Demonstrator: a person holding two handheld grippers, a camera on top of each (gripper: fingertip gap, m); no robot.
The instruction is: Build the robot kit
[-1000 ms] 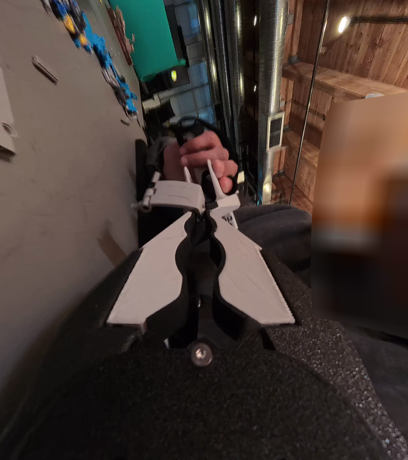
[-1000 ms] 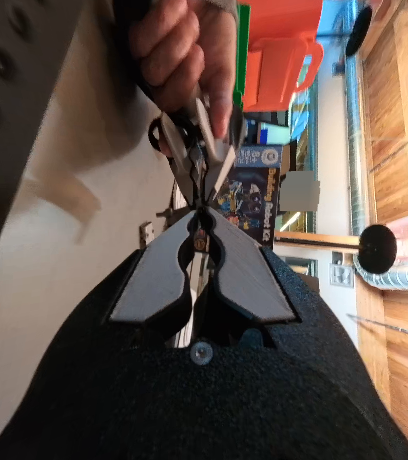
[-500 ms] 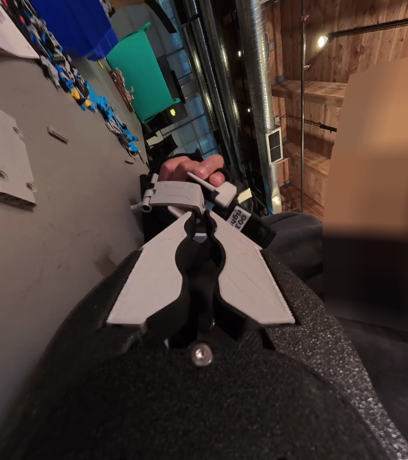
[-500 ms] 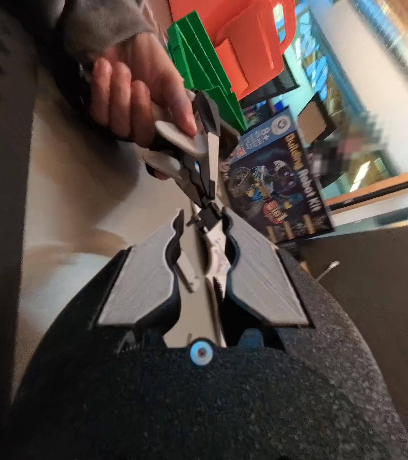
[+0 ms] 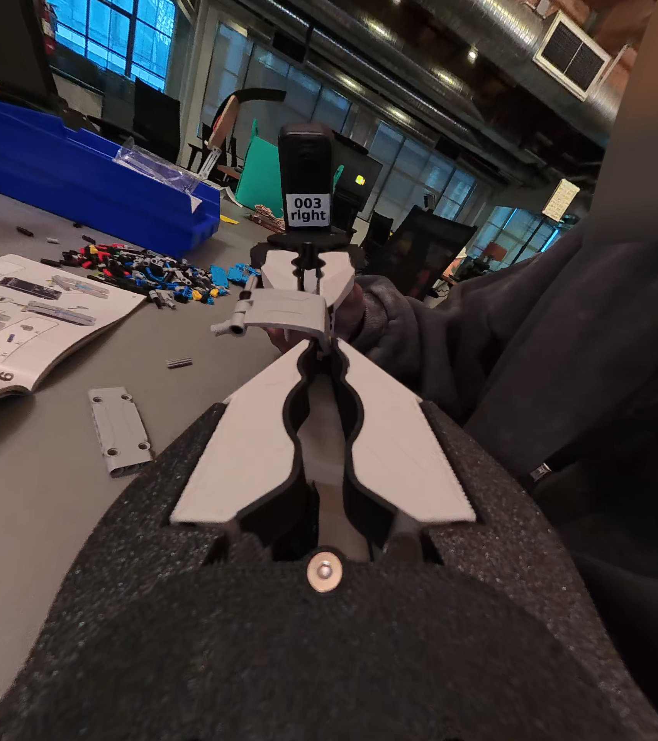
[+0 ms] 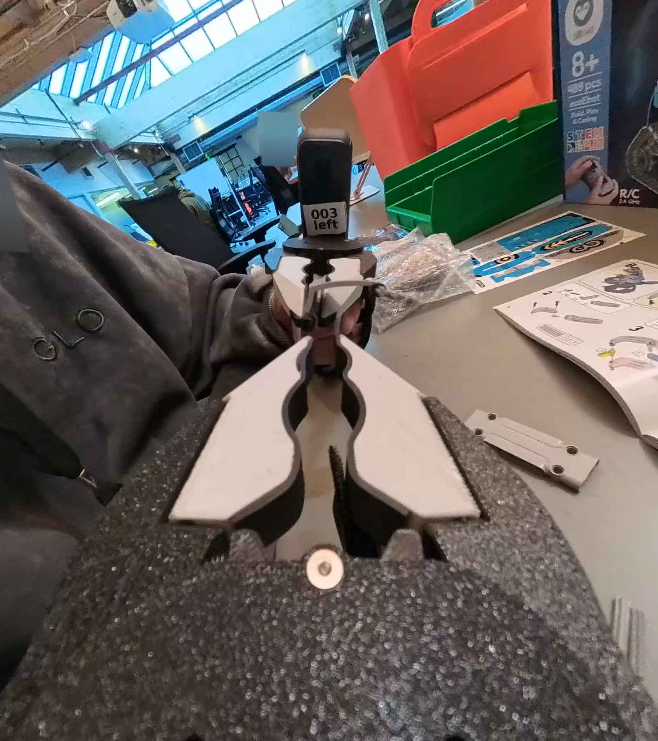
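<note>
My left gripper (image 5: pixel 324 345) is shut on the near edge of a grey plastic panel (image 5: pixel 283 312) with pin connectors on its left end, held above the grey table (image 5: pixel 38 521). My right gripper (image 6: pixel 325 340) faces it, tip to tip, with only a narrow gap between its jaws. I cannot tell if it pinches anything. It shows in the left wrist view (image 5: pixel 308 280) just behind the panel. The left gripper (image 6: pixel 321 296) and the panel edge-on (image 6: pixel 343 285) show in the right wrist view. Hands hold both grippers.
A second grey panel (image 5: pixel 118 429) lies on the table beside an open instruction booklet (image 5: pixel 18 304). Farther off are a pile of small parts (image 5: pixel 139 268), a blue bin (image 5: pixel 78 176), a green bin (image 6: pixel 480 192), plastic bags (image 6: pixel 411 260) and a kit box (image 6: pixel 632 100). The tips of both grippers are at nearly the same place.
Both grippers have turned from lying sideways to upright and level. The right jaws, wider half a second ago, have closed to a narrow gap. The left gripper has kept hold of the panel.
</note>
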